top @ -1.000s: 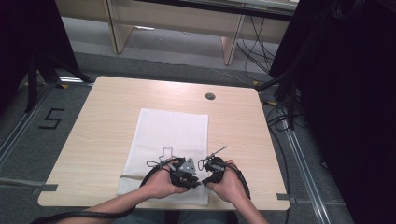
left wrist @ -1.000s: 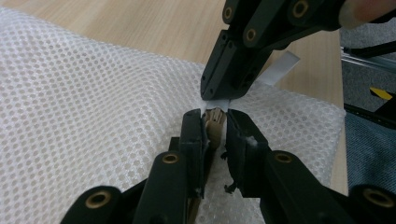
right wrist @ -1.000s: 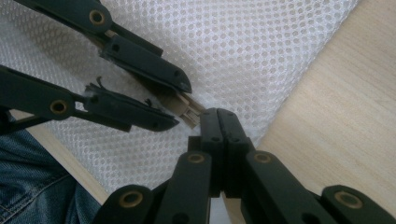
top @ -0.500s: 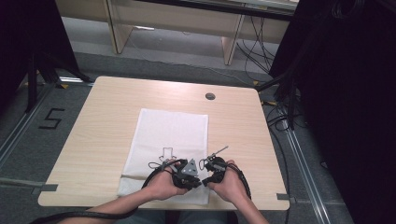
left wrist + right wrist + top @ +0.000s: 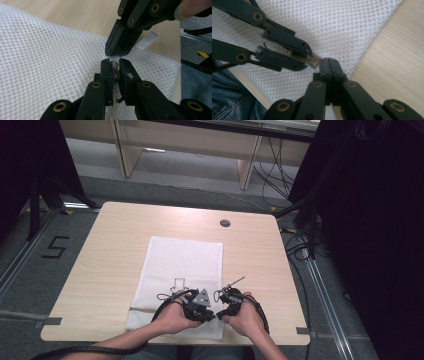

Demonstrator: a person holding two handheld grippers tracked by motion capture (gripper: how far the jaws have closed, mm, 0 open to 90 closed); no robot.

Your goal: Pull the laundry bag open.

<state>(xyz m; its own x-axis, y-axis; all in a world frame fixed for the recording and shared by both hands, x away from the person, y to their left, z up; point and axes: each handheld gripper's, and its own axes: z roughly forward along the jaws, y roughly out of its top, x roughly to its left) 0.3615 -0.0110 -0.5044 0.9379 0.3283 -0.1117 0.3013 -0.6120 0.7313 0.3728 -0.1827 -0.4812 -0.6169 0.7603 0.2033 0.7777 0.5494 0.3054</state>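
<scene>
**Both grippers meet at near edge of mesh cloth**

Left gripper (image 5: 115,71) jaws nearly together, pinching a small tan, frayed-looking piece (image 5: 115,65); what it is, can't tell. Right gripper (image 5: 329,65) jaws pressed flat together, tip just beside that piece, on a thin white strip (image 5: 146,40) that sticks out past it. Strip's clamped end hidden by jaws. All this sits over the white mesh cloth (image 5: 182,262), honeycomb holes, slightly rumpled, spread flat on the pale wooden table (image 5: 105,250). Hands cover the cloth's near edge in high view.
</scene>
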